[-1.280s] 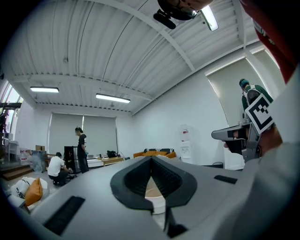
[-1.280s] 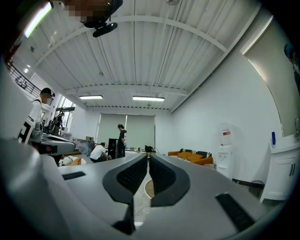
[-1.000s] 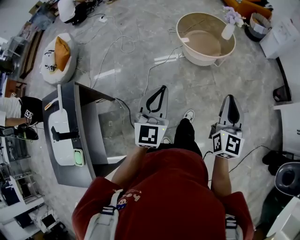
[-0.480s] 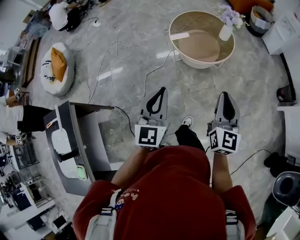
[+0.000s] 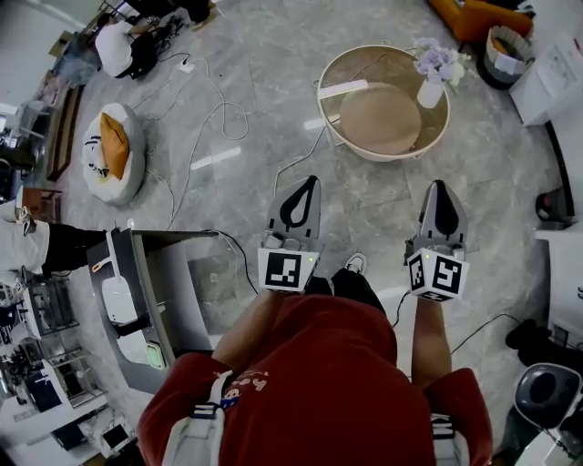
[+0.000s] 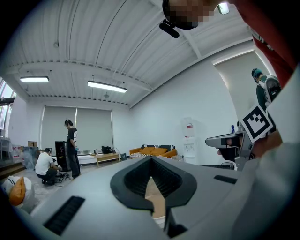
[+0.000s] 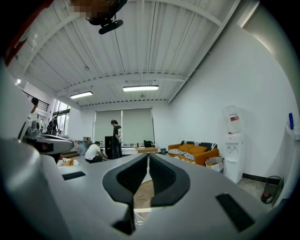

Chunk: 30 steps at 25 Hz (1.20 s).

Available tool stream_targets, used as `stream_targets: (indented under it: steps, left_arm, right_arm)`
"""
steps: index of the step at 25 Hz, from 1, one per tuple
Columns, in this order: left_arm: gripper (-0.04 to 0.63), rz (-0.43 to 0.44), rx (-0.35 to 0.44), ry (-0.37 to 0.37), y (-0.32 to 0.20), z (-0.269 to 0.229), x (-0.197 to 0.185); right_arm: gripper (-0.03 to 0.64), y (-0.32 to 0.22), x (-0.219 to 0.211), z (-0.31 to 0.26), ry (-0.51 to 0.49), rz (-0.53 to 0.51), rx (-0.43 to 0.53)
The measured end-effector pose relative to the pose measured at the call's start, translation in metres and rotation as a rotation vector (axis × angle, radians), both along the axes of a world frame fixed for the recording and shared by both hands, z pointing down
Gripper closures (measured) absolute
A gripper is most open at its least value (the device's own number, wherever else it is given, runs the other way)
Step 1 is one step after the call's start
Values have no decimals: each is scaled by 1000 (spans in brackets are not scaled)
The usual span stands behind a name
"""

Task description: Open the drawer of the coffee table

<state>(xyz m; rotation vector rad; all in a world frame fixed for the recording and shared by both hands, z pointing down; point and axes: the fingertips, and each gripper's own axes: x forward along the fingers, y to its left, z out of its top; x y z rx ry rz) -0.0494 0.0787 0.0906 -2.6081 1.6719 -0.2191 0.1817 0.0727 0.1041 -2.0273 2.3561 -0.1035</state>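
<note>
The round beige coffee table (image 5: 339,136) stands on the grey floor ahead of me, with a white vase of flowers (image 5: 430,84) near its right rim. No drawer shows from here. My left gripper (image 5: 310,182) and right gripper (image 5: 442,187) are held level side by side, short of the table, touching nothing. Both are shut and empty. In the left gripper view the left gripper (image 6: 151,159) has its tips together, with the tabletop showing through the gap below. The right gripper (image 7: 147,157) looks the same in the right gripper view.
A grey equipment stand (image 5: 146,291) is at my left. Cables (image 5: 219,118) trail over the floor towards a round cushion (image 5: 109,150). People (image 5: 114,45) are at the far left. An orange sofa (image 5: 474,14) and a basket (image 5: 506,45) lie beyond the table.
I have walked forward: the coffee table has come lower in the head view and nearer to both grippers. The grey stand has slid back at my left. Both grippers keep their pose.
</note>
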Motion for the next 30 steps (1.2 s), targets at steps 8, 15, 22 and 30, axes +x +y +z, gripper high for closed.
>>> stream_targets:
  steps: [8, 15, 22, 30]
  left_arm:
    - [581, 58, 29, 7, -46, -8, 4]
    - [581, 132, 39, 56, -87, -18, -29]
    - [581, 205, 55, 58, -134, -30, -72]
    - [581, 220, 61, 50, -163, -26, -76]
  right_arm:
    - [591, -32, -2, -14, 22, 40, 32]
    - [591, -54, -39, -42, 58, 131, 62]
    - [591, -81, -79, -58, 75, 228, 75]
    - [591, -97, -85, -62, 136, 243, 80]
